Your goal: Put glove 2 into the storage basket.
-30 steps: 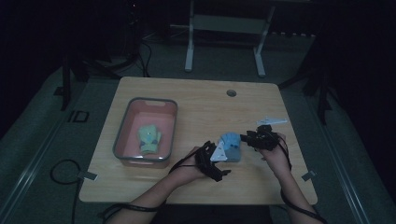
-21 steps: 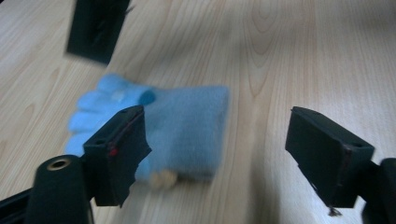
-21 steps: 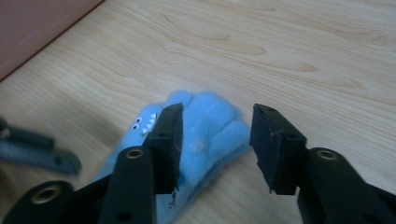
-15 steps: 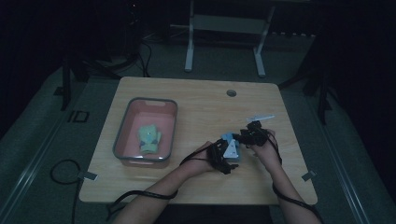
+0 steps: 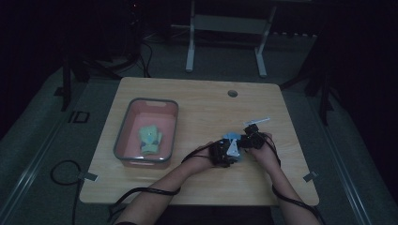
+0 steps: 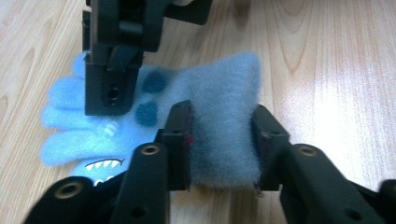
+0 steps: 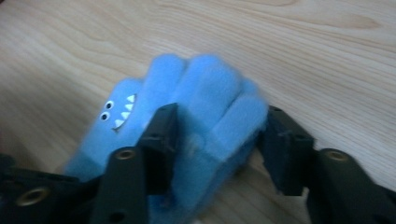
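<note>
Clamping the blue glove (image 6: 224, 126) at its cuff, the left tool (image 6: 223, 140) has just been closing. Right tool (image 7: 217, 140) straddles the glove's fingers, apparently pressing, on the desk (image 5: 197, 103).

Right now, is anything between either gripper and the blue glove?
Nothing visible. The left gripper has just been closing, and its jaws now press the blue glove at its cuff. The right gripper straddles the glove's finger end on the table.

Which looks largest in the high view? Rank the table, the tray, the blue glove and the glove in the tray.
1. table
2. tray
3. and 4. blue glove, partly hidden by the tools, and green glove: too alike to rank.
</note>
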Motion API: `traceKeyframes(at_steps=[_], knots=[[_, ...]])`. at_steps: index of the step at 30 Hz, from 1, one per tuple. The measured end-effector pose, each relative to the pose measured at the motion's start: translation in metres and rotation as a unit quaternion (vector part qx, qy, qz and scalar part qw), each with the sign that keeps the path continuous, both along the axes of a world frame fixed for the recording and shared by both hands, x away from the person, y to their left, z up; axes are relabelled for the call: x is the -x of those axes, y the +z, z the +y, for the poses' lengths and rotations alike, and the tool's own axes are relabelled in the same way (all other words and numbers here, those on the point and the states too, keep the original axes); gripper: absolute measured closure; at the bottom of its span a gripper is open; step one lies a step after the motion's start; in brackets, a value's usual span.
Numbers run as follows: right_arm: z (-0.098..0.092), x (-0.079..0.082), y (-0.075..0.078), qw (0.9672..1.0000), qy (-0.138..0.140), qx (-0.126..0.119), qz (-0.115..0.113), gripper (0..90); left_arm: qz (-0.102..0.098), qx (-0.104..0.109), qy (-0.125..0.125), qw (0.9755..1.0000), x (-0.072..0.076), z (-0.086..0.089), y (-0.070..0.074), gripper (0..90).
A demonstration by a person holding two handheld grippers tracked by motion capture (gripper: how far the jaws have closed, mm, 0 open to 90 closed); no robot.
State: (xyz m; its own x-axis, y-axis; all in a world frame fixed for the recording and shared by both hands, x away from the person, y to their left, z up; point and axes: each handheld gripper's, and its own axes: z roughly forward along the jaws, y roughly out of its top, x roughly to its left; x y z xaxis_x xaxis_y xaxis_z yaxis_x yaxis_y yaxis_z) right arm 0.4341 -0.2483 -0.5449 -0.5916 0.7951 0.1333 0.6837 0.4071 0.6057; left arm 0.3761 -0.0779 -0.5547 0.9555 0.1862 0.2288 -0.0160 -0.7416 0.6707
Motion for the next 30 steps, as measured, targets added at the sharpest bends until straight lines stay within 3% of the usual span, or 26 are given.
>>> traceKeyframes(at_steps=[3, 6, 11, 15, 24, 25, 30], knots=[[0.0, 0.0, 0.0, 1.0, 0.005, -0.006, 0.003, 56.0, 0.002, -0.001, -0.001, 1.0, -0.001, 0.001, 0.001, 71.8], [0.003, -0.001, 0.0, 0.9994, 0.02, -0.016, 0.023, 68.2, 0.011, -0.007, -0.003, 0.9999, -0.003, 0.002, 0.003, 74.0], [0.007, -0.002, 0.002, 0.999, 0.025, -0.013, 0.034, 76.3, 0.015, -0.018, -0.004, 0.9997, -0.004, 0.001, 0.006, 75.5], [0.004, -0.005, 0.003, 0.9981, 0.022, -0.04, 0.042, 78.2, 0.016, -0.028, 0.001, 0.9995, -0.003, 0.001, 0.011, 76.1], [0.009, -0.002, 0.016, 0.9975, 0.036, -0.054, 0.029, 78.8, 0.0, -0.042, 0.003, 0.9991, 0.003, 0.01, 0.03, 76.2], [0.009, -0.002, 0.018, 0.9972, 0.038, -0.057, 0.03, 78.8, -0.005, -0.045, 0.006, 0.999, 0.004, 0.015, 0.037, 76.2], [0.018, -0.001, 0.037, 0.9956, 0.051, -0.077, 0.016, 78.8, -0.009, -0.039, 0.011, 0.9991, 0.006, 0.025, 0.048, 76.2]])
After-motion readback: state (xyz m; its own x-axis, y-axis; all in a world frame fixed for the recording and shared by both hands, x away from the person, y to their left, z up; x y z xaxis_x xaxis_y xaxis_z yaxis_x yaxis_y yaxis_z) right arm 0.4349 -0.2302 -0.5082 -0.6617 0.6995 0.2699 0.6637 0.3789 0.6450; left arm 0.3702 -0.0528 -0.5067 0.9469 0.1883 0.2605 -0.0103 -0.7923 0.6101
